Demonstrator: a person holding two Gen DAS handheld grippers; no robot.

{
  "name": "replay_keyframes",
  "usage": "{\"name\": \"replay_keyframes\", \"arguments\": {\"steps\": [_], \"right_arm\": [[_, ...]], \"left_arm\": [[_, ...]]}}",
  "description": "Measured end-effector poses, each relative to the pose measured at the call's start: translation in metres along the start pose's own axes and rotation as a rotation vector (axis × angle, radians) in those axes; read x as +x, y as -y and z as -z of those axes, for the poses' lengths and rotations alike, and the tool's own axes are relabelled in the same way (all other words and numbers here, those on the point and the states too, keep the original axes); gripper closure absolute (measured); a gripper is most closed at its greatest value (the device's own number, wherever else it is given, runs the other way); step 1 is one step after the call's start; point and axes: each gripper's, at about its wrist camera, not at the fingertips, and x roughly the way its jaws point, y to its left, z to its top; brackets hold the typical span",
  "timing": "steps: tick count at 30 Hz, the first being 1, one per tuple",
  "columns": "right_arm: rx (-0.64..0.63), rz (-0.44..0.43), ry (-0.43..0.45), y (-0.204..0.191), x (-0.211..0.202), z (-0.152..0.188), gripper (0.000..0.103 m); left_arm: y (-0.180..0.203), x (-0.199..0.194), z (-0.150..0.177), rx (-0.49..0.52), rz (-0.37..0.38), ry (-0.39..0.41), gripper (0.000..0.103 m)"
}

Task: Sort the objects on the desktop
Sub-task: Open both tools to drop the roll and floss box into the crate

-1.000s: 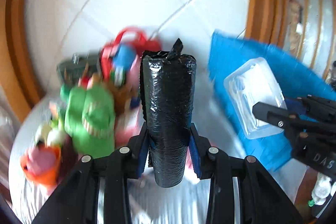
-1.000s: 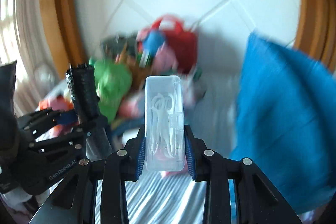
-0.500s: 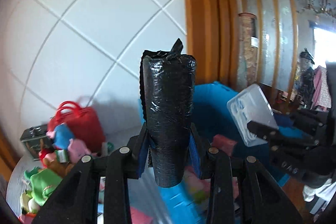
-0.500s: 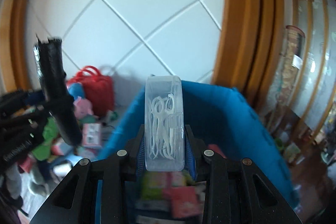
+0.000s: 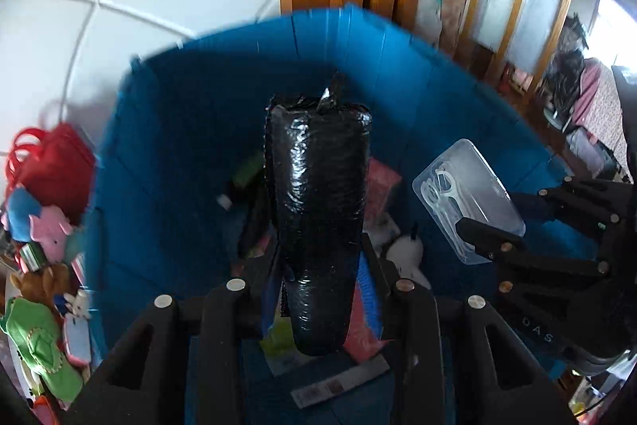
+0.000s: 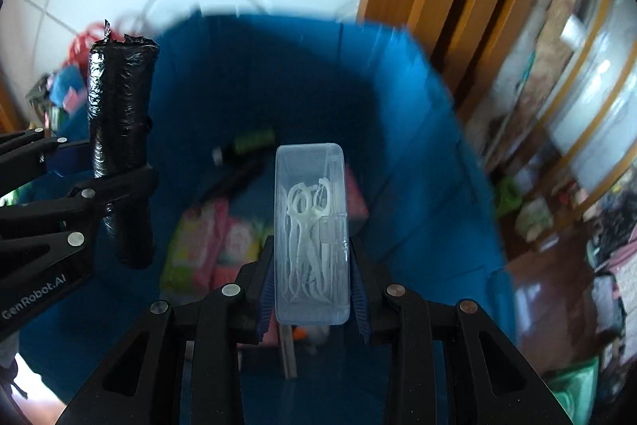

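- My left claw is clenched on the black bag roll, upright above the blue bin.
- My right claw grips the clear floss-pick box over the same bin, at 3 o'clock from the roll.
- Packets lie inside; toys sit at 9 o'clock outside it.

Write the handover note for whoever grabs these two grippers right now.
Left gripper: shut on the black bag roll, held over the blue bin.
Right gripper: shut on the clear floss pick box, also over the bin.
Done: packets and small items already lie in the bin.
Left: release both into the bin, then likely sort the toy pile beside it.
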Motion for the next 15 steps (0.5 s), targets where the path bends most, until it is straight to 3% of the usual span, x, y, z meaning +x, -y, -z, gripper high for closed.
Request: {"name": "replay_keyframes", "arguments": {"steps": [4,6,15], "right_arm": [[0.009,-0.068,-0.163,0.009,0.036,0.000,0.071],[0.017,-0.102,-0.216,0.011,0.045,0.000,0.071],[-0.054,-0.032,-0.241,0.003,0.046,-0.001,0.070]], "left_arm": [[0.000,0.036,-0.002,-0.029,0.033,-0.132,0.069],[-0.001,0.049,0.002,-0.026,0.007,-0.182,0.069],[-0.002,0.063,0.009,-0.064,-0.014,-0.251,0.069]]}}
